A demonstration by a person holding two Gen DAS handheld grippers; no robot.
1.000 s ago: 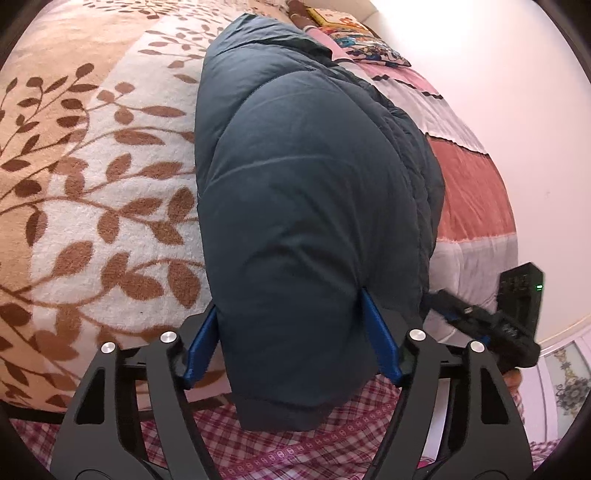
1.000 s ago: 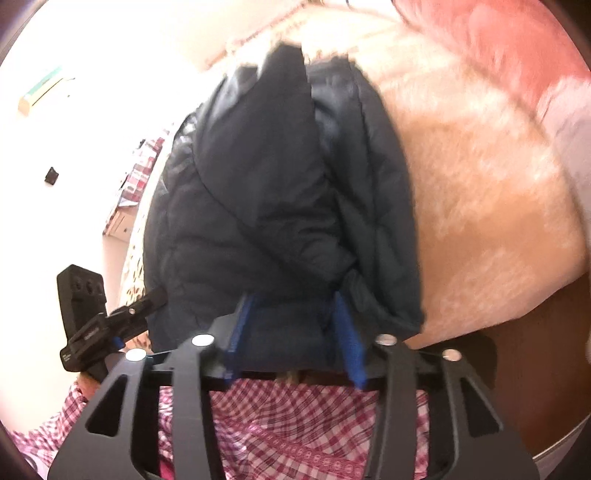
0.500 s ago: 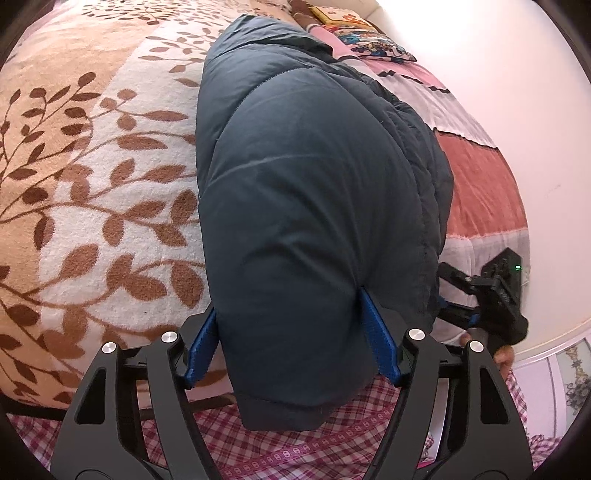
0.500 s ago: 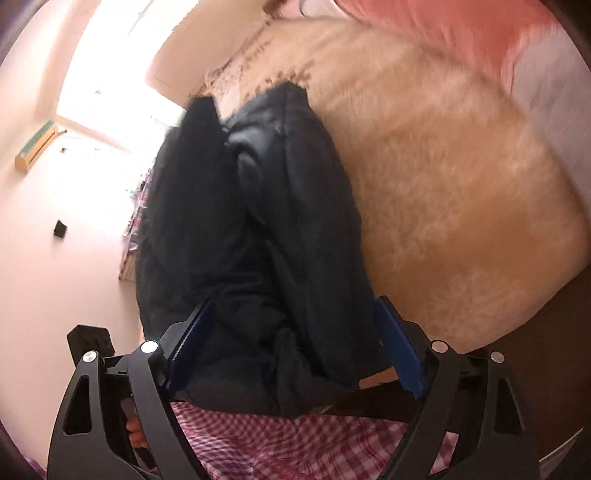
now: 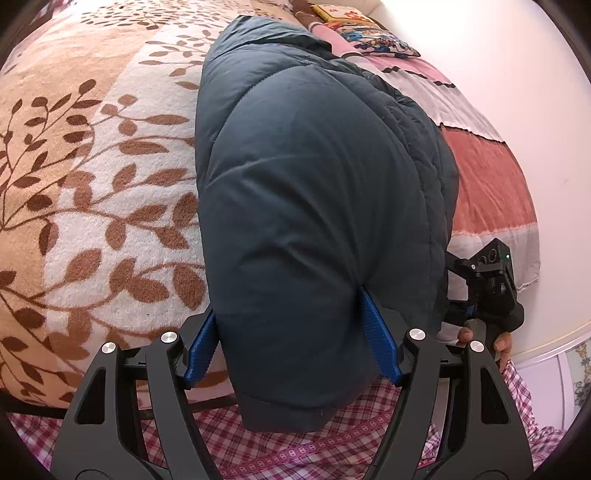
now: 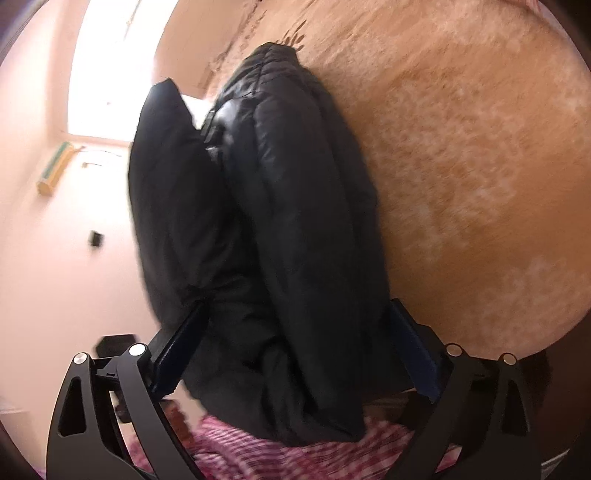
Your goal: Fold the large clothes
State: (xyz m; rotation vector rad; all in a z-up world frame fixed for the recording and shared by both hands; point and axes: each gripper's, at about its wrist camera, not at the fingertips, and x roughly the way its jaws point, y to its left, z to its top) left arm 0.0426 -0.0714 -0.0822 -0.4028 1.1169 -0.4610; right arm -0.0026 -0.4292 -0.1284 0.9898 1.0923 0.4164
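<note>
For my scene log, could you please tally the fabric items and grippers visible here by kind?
Jackets: 1, dark blue jacket
Blankets: 1, leaf-print blanket
Quilts: 1, striped quilt
Pillows: 1, patterned pillow
Grippers: 2, left gripper and right gripper, jacket between each one's fingers
Total: 6

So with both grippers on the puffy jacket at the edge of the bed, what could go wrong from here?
The dark padded jacket bulges thickly between the widely spread fingers of the left gripper and the right gripper, so the slick fabric may slip out. Its hem overhangs the leaf-patterned blanket, so it could slide off. The right view is blurred by motion; a fast swing may undo the fold.
</note>
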